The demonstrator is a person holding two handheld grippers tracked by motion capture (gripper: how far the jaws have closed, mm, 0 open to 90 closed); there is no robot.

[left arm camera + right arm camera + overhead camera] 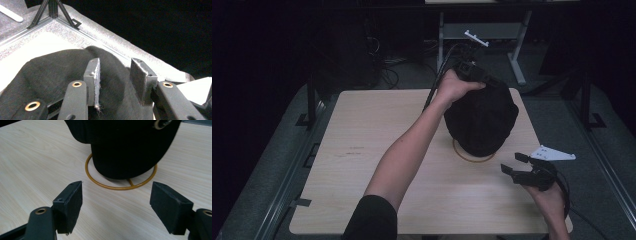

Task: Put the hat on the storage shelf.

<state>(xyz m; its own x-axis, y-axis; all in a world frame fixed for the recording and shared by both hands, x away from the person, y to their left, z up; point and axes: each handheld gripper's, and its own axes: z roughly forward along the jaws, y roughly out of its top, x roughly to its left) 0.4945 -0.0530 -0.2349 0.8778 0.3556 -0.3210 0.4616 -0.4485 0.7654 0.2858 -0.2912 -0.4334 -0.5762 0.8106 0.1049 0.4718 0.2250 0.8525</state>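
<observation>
A black cloth hat [482, 120] sits on a golden wire stand whose ring base [472, 159] rests on the wooden table [362, 150]. My left gripper [468, 70] is at the hat's far top edge, reached over from the left. In the left gripper view its jaws [116, 62] stand apart just above the hat's cloth [50, 70], and nothing is pinched between the pads. My right gripper [513, 164] hovers low at the right front of the stand, open and empty. In the right gripper view [116, 192] it faces the hat [125, 145] and the ring base [120, 187].
The table's right edge lies close behind my right hand. Black frame posts [311, 100] stand at the table's left and right sides, one also seen as a post [52, 10] past the hat. A white desk leg [517, 65] stands on the grey floor beyond.
</observation>
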